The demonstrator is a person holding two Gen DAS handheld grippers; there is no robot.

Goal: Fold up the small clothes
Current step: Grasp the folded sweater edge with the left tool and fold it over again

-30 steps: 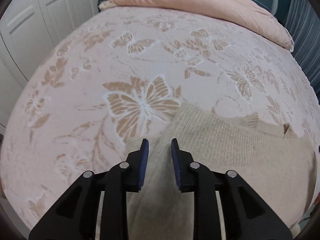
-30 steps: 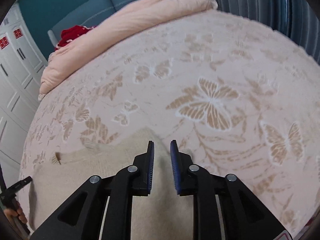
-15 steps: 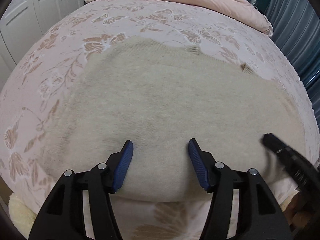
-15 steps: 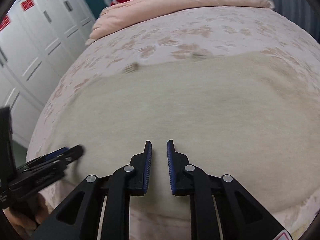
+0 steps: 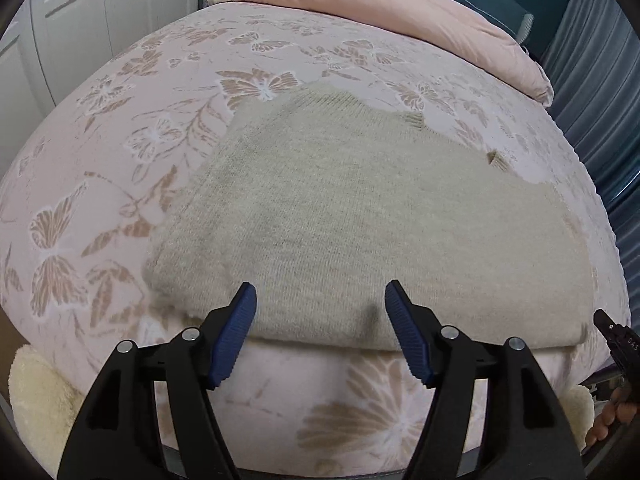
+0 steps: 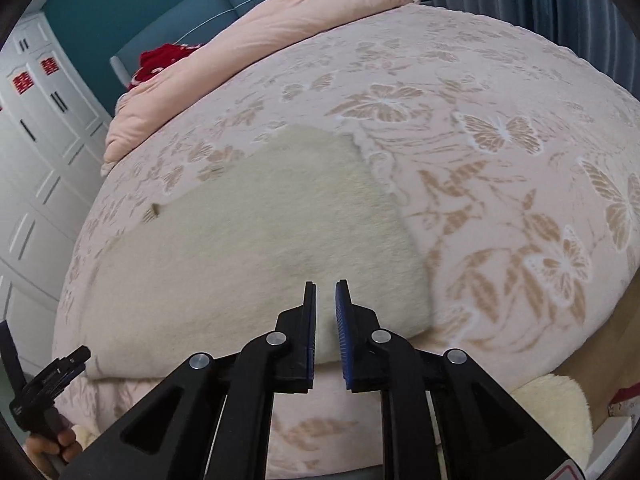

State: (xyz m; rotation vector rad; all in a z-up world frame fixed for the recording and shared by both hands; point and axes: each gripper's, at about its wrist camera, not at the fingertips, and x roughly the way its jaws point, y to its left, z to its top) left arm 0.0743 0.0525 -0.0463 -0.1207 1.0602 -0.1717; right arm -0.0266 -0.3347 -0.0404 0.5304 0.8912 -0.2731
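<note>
A cream knit sweater lies flat and folded on the bed near its front edge; it also shows in the right wrist view. My left gripper is open and empty, its blue pads just in front of the sweater's near edge. My right gripper has its jaws nearly together with a narrow gap, holding nothing, above the sweater's near right corner. Each gripper's body shows at the other view's lower edge.
The bed has a pink cover with tan butterflies. A pink duvet is rolled at the headboard, with a red item beside it. White wardrobes stand left, blue curtains right. A cream fluffy rug lies below.
Both grippers let go of the sweater and pulled back toward the bed's front edge. The left gripper opened wide. The sweater now lies folded and still.
</note>
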